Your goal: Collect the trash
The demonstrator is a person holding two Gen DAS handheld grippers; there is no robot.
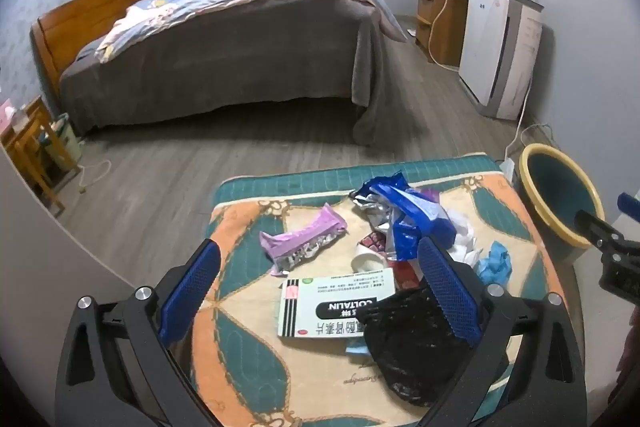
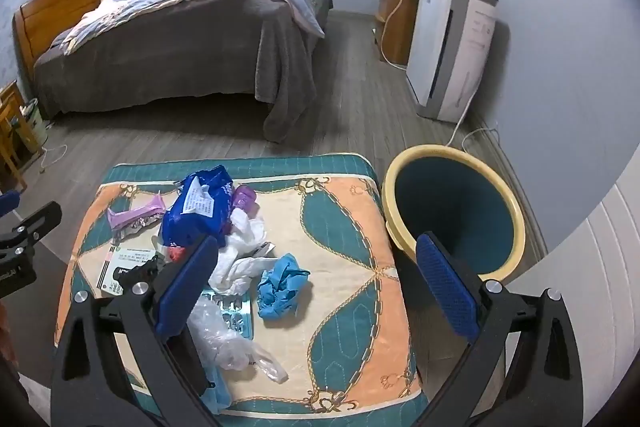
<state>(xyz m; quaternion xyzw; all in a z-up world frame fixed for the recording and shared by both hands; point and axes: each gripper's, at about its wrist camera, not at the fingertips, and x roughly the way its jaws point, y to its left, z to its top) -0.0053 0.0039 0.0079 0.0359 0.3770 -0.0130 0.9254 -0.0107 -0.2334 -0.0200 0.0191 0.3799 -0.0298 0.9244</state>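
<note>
Trash lies scattered on a patterned cushion (image 1: pixel 248 367) (image 2: pixel 340 235). A white medicine box (image 1: pixel 332 303) (image 2: pixel 124 263), a purple wrapper (image 1: pixel 304 239) (image 2: pixel 136 215), a blue foil bag (image 1: pixel 404 215) (image 2: pixel 200 207), a black plastic bag (image 1: pixel 412 343), white tissue (image 2: pixel 240 255), a crumpled blue glove (image 1: pixel 496 261) (image 2: pixel 282 287) and a clear plastic bag (image 2: pixel 224 339) rest there. My left gripper (image 1: pixel 320 275) hovers open over the box, nothing between its fingers. My right gripper (image 2: pixel 318 275) hangs open above the glove. A yellow-rimmed bin (image 1: pixel 560 199) (image 2: pixel 452 211) stands right of the cushion.
A bed (image 1: pixel 224 43) (image 2: pixel 168 39) fills the far side of the room across bare wood floor. A white appliance (image 1: pixel 500 51) (image 2: pixel 452 51) and wooden cabinet (image 1: pixel 436 23) line the right wall. A white cable (image 2: pixel 472 135) trails behind the bin. A wooden stand (image 1: pixel 32 147) sits at left.
</note>
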